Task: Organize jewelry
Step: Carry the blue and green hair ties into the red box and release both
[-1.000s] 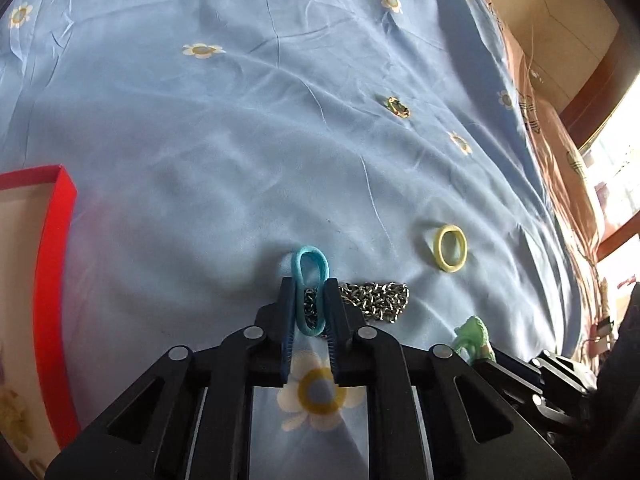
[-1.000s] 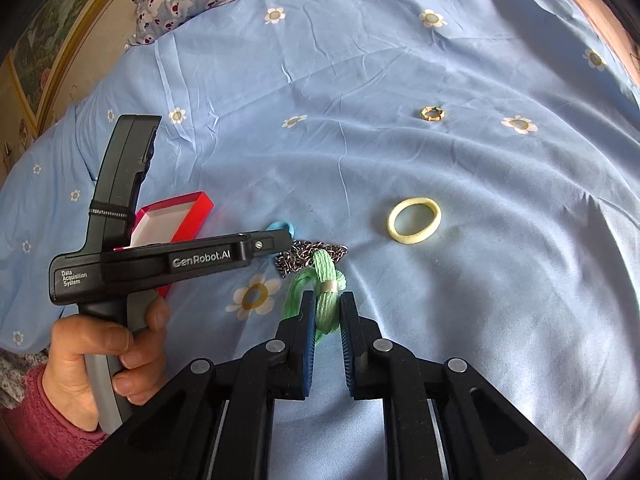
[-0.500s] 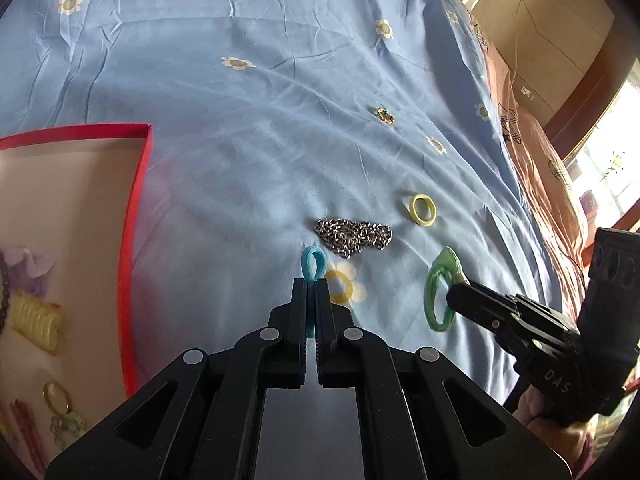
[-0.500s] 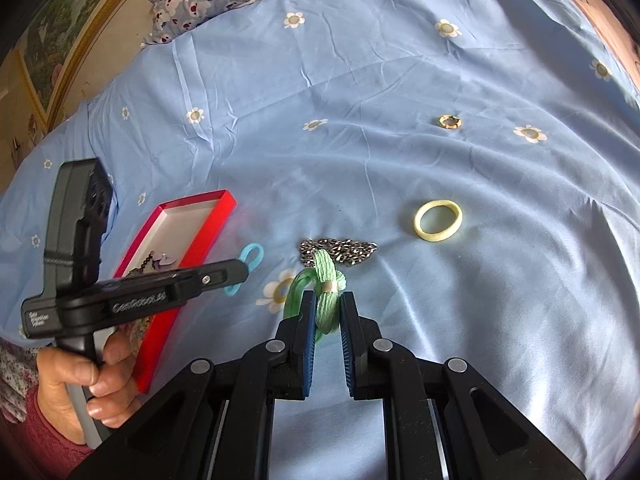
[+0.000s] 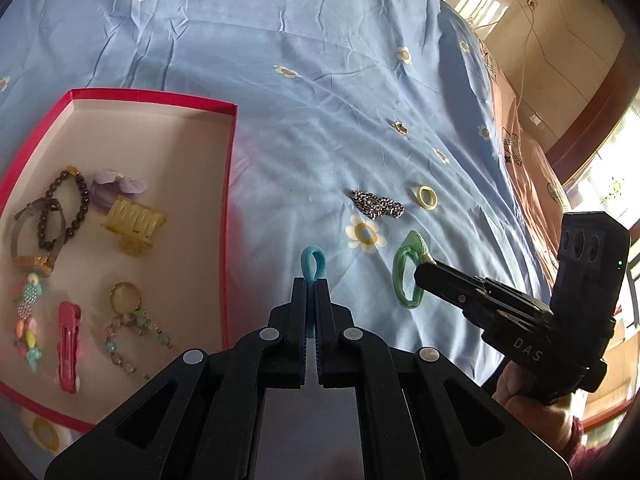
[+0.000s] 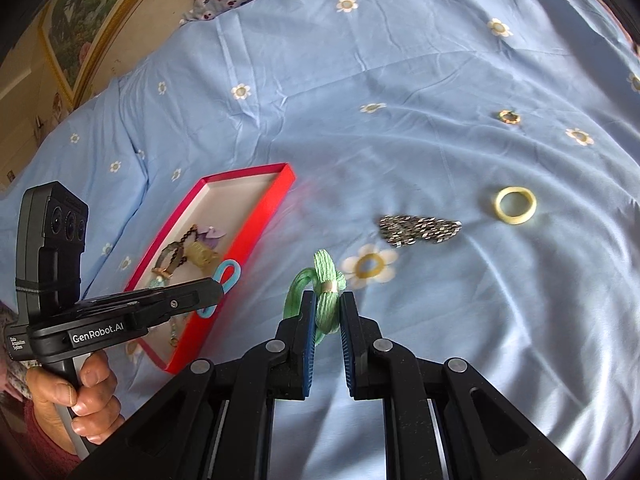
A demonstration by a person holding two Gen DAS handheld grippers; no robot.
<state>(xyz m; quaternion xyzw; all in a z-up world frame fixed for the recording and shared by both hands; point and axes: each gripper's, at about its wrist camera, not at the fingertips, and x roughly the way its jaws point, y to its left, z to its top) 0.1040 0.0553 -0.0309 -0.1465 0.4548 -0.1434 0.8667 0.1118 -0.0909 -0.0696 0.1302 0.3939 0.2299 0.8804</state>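
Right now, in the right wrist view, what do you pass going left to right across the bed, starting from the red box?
red box → blue hair loop in the left tongs → green hair tie in the right tongs → silver chain → yellow ring

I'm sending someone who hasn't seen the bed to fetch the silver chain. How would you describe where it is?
Start at the red tray on the blue flowered bedsheet and look to its right. The silver chain lies bunched just beyond a large printed daisy, left of the pale yellow ring. It is the only metallic, heaped pile of links there.
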